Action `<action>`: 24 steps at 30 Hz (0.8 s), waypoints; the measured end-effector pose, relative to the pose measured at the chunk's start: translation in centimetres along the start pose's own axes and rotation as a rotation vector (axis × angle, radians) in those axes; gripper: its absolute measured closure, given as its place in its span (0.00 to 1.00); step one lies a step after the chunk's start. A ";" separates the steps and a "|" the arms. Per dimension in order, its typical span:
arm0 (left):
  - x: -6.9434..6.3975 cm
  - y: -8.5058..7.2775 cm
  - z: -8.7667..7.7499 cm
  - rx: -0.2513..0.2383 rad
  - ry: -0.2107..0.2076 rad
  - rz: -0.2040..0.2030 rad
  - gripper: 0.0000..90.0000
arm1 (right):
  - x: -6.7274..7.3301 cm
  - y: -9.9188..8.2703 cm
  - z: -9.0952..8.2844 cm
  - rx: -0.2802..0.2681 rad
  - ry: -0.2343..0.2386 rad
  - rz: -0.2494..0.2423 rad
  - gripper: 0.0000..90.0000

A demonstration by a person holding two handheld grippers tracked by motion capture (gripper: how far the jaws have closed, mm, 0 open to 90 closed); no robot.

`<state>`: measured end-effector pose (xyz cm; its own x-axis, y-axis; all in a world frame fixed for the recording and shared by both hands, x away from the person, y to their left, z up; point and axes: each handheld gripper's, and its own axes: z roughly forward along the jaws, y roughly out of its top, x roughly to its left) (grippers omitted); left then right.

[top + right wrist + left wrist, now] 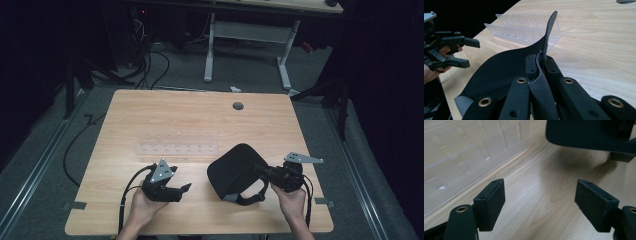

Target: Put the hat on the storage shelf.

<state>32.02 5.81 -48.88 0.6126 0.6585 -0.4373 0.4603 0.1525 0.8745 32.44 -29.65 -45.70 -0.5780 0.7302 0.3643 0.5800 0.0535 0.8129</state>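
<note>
The right gripper (541,72) has its jaws pressed together on the thin edge of a black eye mask (506,65); in the right gripper view the soft rim runs up between the two pads and curls above them. In the high view that same right gripper (260,171) meets the eye mask (232,170) at its right side, and the mask lies on the table (150,110) toward the near right corner, its strap (248,199) looping out toward the near edge. Part of the mask looks lifted off the wood by the pinch, though how much I cannot tell.

The left gripper (182,189) holds nothing. Its jaws stand spread wide, with bare wood between them in the left gripper view (540,205), and it hovers near the near edge, left of the mask and apart from it.

Behind both, about the middle of the table, lies a clear plastic organiser tray (177,148) with a row of small compartments; it is apart from the mask.

As I judge it, the step in hand is gripping the mask by one edge, with the second grip not yet made. The next move likely calls for the left gripper to travel right to the mask's free left edge and close on the thin fabric there, low enough to catch it without scraping the wood, while the right one keeps its pinch.
</note>
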 end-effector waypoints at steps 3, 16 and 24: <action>-0.7 -0.2 0.2 0.005 -0.023 0.006 0.28 | 0.3 0.1 0.3 0.007 0.007 -0.007 0.94; -2.2 -0.8 0.6 0.034 -0.063 0.044 0.27 | 1.7 0.7 2.1 0.032 0.044 -0.025 0.94; -2.5 -0.8 0.5 0.031 -0.078 0.050 0.26 | 2.6 1.1 3.0 0.063 0.042 -0.039 0.94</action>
<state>30.44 3.63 -48.64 0.6827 0.6053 -0.4092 0.4467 0.0974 0.8894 33.28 -25.68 -45.21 -0.6235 0.6977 0.3527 0.5906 0.1248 0.7973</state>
